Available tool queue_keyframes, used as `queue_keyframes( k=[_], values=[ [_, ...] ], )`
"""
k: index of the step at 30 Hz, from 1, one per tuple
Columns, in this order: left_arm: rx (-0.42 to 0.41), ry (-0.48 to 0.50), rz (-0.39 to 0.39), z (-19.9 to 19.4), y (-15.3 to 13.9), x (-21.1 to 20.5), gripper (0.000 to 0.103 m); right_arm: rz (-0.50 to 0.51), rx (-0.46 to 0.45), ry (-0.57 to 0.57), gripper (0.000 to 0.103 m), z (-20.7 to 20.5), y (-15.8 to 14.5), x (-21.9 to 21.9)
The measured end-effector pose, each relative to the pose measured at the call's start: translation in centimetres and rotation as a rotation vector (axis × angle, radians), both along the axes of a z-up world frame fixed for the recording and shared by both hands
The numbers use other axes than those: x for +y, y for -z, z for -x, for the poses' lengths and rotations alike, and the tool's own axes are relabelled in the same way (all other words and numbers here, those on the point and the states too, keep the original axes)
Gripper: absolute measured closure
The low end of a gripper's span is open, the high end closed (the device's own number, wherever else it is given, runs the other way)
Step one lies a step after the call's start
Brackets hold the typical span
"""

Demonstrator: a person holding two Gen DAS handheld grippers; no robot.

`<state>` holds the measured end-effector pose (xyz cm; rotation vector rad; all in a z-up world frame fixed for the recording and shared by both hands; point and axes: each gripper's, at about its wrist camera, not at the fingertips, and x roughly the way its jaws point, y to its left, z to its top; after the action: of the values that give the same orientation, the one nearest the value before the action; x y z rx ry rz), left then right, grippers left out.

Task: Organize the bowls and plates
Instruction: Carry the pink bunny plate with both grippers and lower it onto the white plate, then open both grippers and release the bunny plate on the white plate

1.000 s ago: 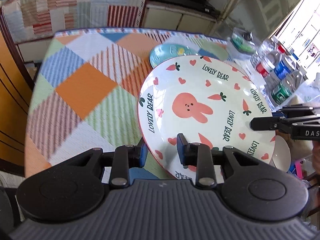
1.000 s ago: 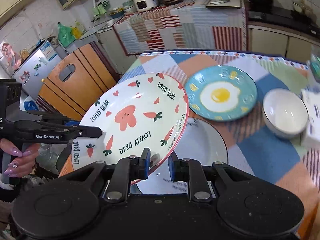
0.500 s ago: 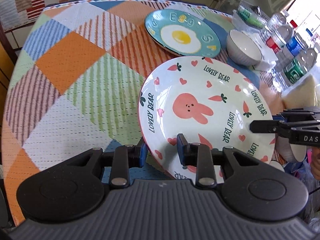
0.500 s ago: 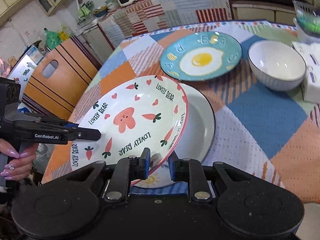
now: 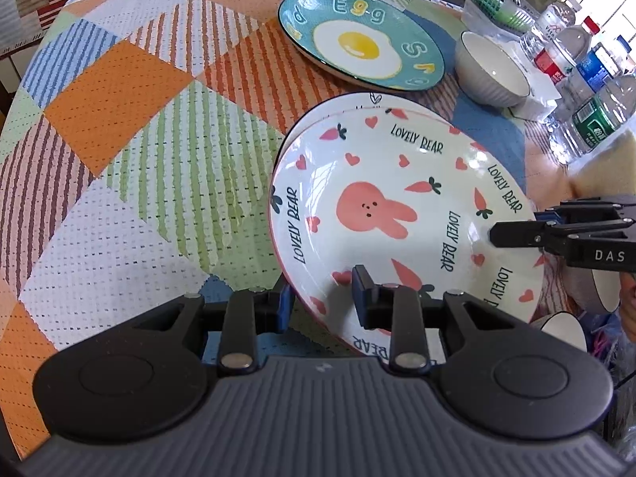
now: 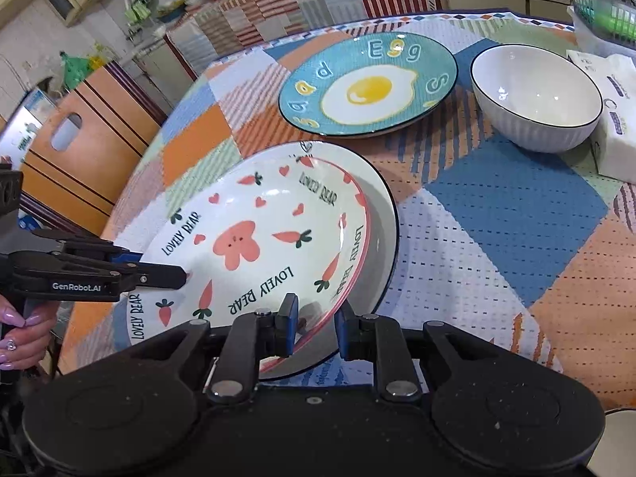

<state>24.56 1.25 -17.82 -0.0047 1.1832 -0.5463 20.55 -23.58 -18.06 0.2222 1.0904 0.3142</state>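
The white rabbit plate (image 5: 397,214) marked "LOVELY BEAR" is held by both grippers, low over a white plate with a dark rim (image 6: 381,214) on the table; whether it touches that plate I cannot tell. My left gripper (image 5: 320,300) is shut on the rabbit plate's near rim. My right gripper (image 6: 316,328) is shut on its opposite rim, and the plate shows in that view too (image 6: 254,246). A blue egg plate (image 5: 359,39) and a white ribbed bowl (image 6: 536,95) sit farther back.
A checked cloth (image 5: 119,139) covers the table. Water bottles (image 5: 588,79) stand at the right edge. A tissue pack (image 6: 612,111) and a clear basket (image 6: 600,4) lie beside the bowl. Wooden chairs (image 6: 91,135) stand to the left.
Both grippers have carried the rabbit plate down and forward, onto or just above the white plate. The table looks closer in both views. Both grips are unchanged.
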Motion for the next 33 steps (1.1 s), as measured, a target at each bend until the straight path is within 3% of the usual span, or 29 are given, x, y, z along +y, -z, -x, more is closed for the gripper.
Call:
queue_keyframes(
  k=[8,13,22,27,33],
  values=[
    [0.038,-0.014,0.006,-0.5,0.6,0.0,0.074,0.160,0.038,-0.009,0.069,-0.5,-1.0,2.4],
    [0.055,0.004,0.007,-0.7,0.8,-0.1,0.074,0.326,0.008,-0.054,0.062,-0.5,-1.2,4.6],
    [0.081,-0.002,-0.016,-0.7,0.4,-0.4,0.077,0.485,-0.039,-0.057,0.059,-0.4,-0.8,6.0],
    [0.057,0.001,-0.018,0.1,-1.7,0.1,0.077,0.393,-0.042,0.007,0.059,-0.2,-1.7,4.7],
    [0.004,0.050,-0.048,1.3,-5.1,0.2,0.077,0.283,-0.078,0.072,0.059,0.6,-5.8,3.1]
  ],
)
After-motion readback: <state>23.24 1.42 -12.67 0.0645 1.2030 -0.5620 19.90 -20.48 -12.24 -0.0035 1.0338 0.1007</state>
